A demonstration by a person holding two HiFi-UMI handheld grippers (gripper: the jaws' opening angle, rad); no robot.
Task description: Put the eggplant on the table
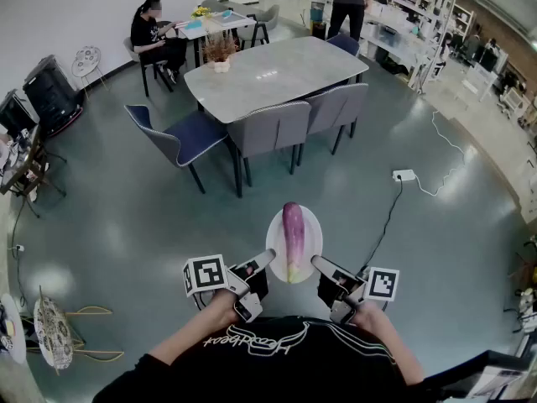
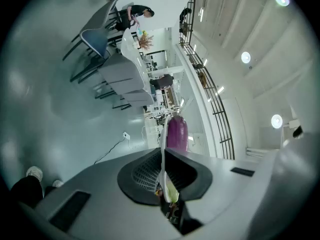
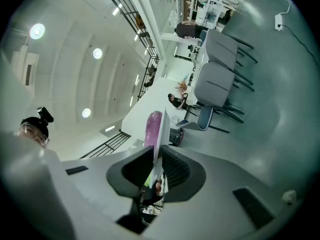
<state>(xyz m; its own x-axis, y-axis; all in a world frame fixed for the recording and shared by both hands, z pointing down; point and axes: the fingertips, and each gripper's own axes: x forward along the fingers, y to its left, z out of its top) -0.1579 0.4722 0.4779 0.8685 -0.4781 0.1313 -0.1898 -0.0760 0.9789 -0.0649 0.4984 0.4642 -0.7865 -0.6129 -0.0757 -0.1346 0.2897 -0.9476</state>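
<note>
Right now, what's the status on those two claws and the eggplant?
Left gripper, right gripper both shut on plate rim. Eggplant lying on plate. Table ahead, chairs along near side.

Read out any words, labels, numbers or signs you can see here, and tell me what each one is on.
"Heartbeat", probably: white cursive on the person's black shirt, upside down in the head view, so uncertain.
Marker cubes: black-and-white square patterns, no letters.
Plate and eggplant: no print.
Background shelves: anything there is too small to read.
</note>
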